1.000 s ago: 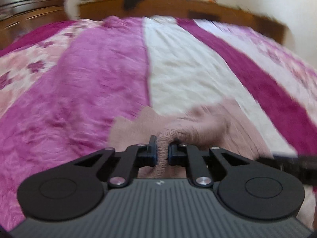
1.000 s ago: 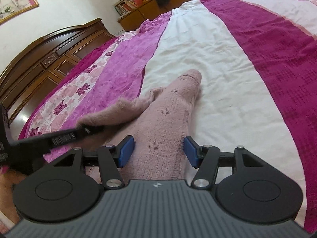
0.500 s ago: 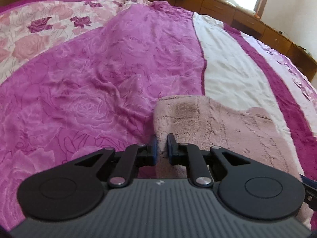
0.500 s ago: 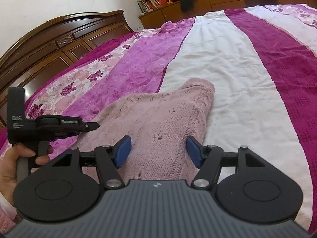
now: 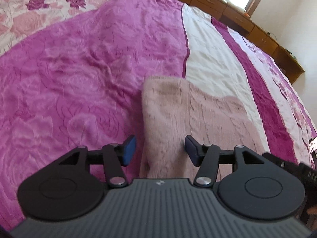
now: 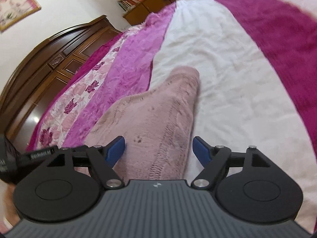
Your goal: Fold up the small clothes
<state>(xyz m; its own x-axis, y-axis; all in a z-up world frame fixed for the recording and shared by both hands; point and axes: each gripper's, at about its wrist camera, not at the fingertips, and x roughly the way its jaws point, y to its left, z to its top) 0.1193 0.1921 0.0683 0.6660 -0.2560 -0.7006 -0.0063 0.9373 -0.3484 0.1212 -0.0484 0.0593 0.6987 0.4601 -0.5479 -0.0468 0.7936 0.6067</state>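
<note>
The pink knitted garment (image 6: 158, 117) lies lengthwise along the bed (image 6: 227, 69), narrow end pointing toward the far wooden cabinets (image 5: 247, 23). Both the left hand-held gripper (image 5: 160, 150) and the right hand-held gripper (image 6: 158, 150) stand apart above it. Only the right view shows the headboard (image 6: 49, 63).

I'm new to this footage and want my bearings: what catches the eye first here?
A fuzzy pale pink knit garment lies on the bed, straddling a magenta and a white stripe of the bedspread. Both the left gripper and the right gripper hover open just over its near end. A dark carved wooden headboard curves along the left of the right wrist view.
</note>
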